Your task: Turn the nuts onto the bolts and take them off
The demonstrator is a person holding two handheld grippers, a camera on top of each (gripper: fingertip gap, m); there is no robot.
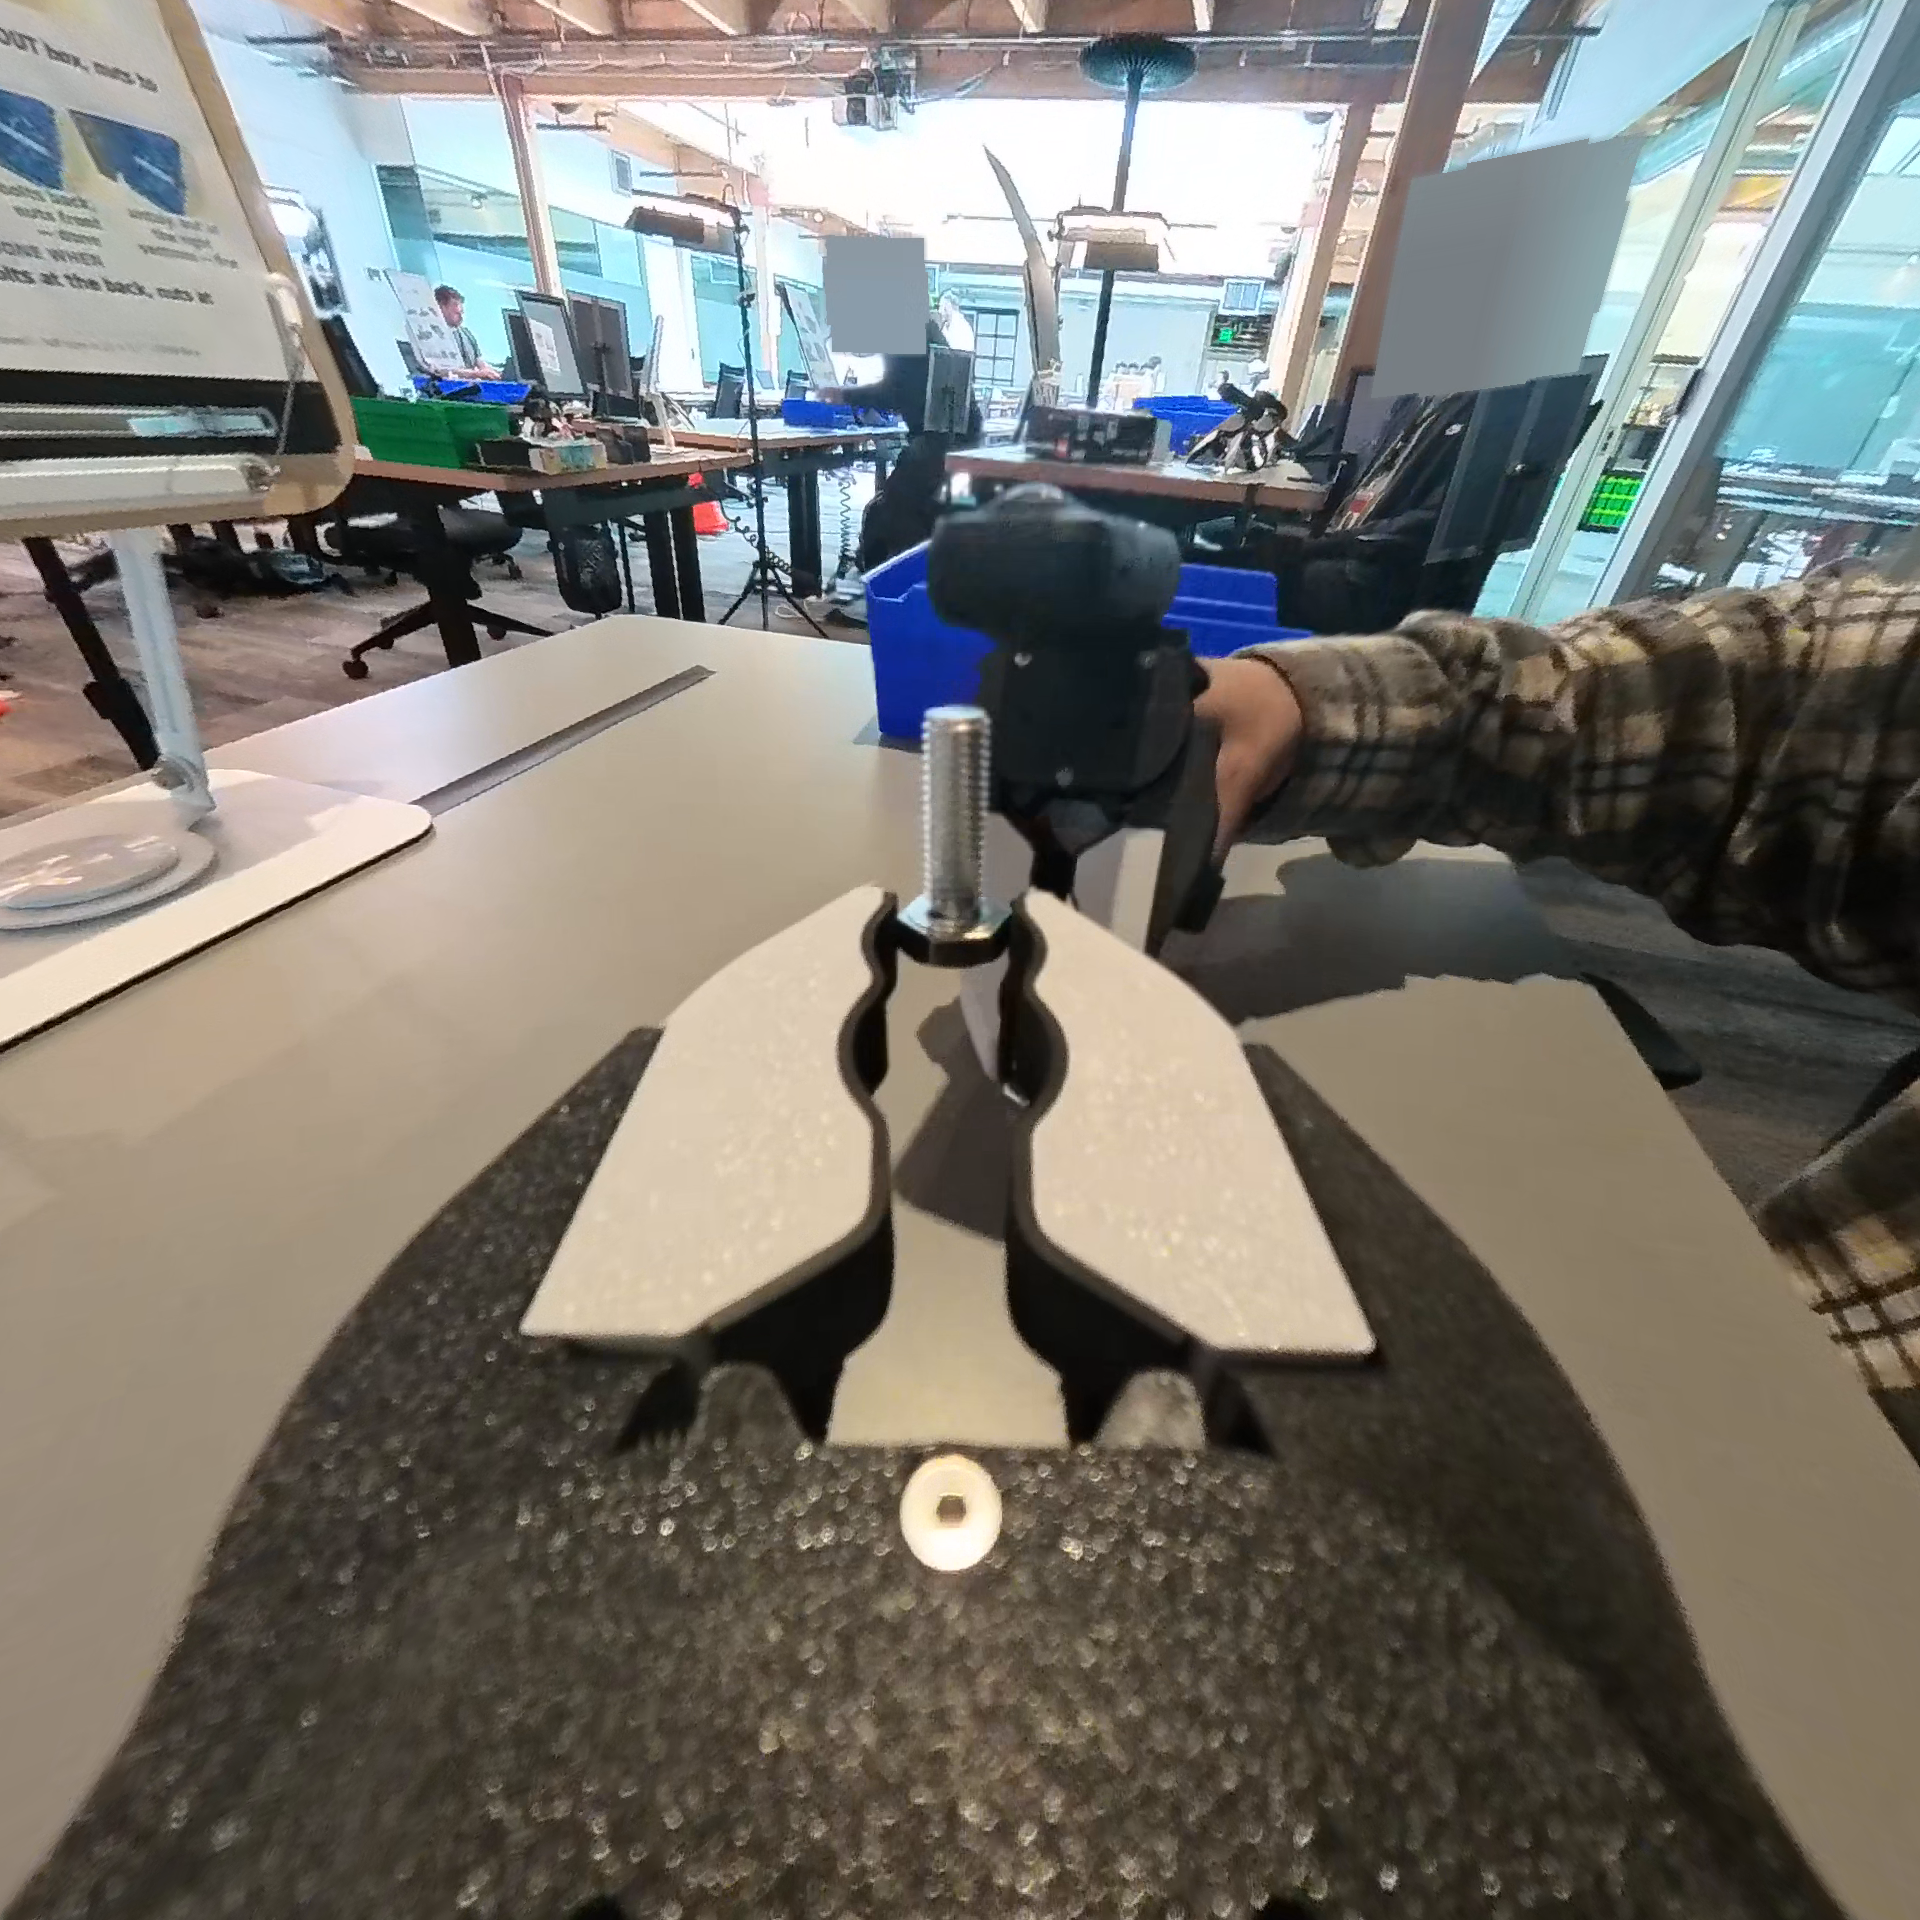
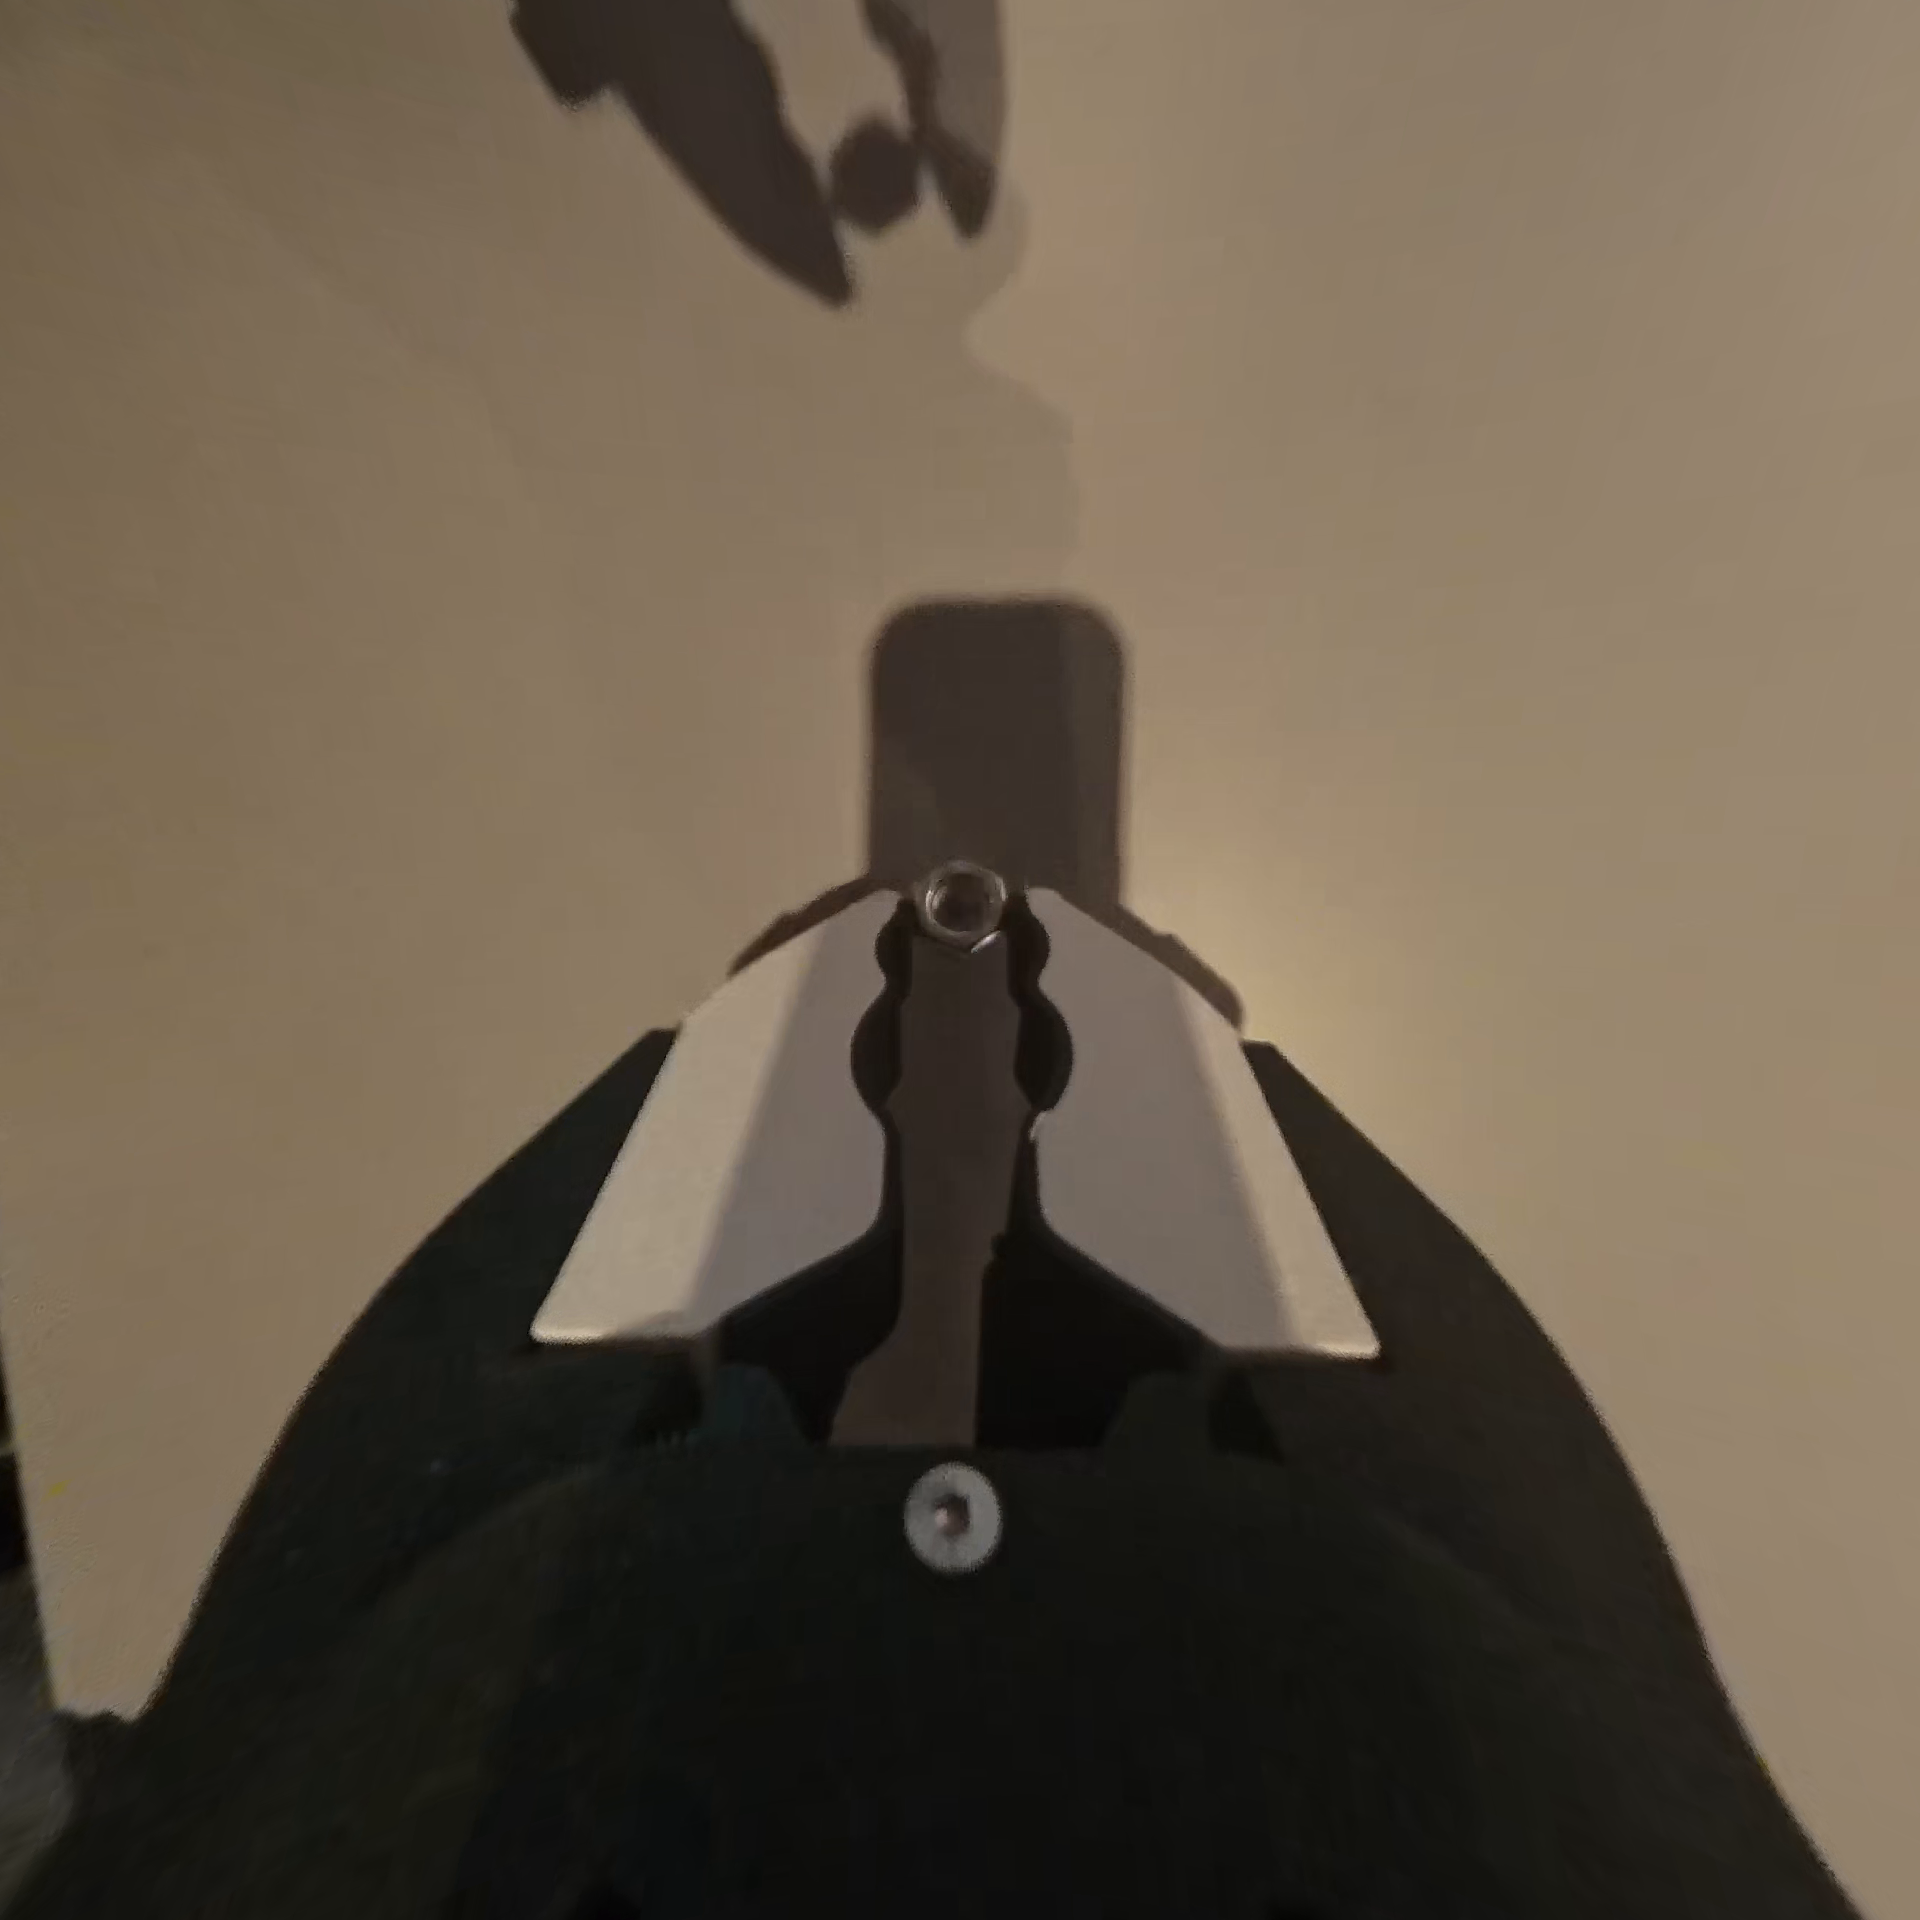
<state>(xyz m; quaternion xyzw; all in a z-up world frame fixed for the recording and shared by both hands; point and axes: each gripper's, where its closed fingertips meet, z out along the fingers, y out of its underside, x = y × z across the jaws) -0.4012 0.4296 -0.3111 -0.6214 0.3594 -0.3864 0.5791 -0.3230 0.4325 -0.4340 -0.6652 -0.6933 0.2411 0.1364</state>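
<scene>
Left wrist view gets the whole scene: grey worktop (image 1: 436, 1039), blue bin (image 1: 914, 655) past the tips, and the right hand-held gripper (image 1: 1081, 831) just behind the bolt (image 1: 954, 821), held by a hand (image 1: 1247, 727) in a plaid sleeve. The left hand-held gripper (image 1: 951, 940) is clamped on the bolt's hex head, shank standing straight up at its tips. Right wrist view only shows bare worktop and shadows below, but it catches what the other misses: the right hand-held gripper (image 2: 958, 920) pinched on a small nut (image 2: 958, 914) at its tips, hole facing the camera.
</scene>
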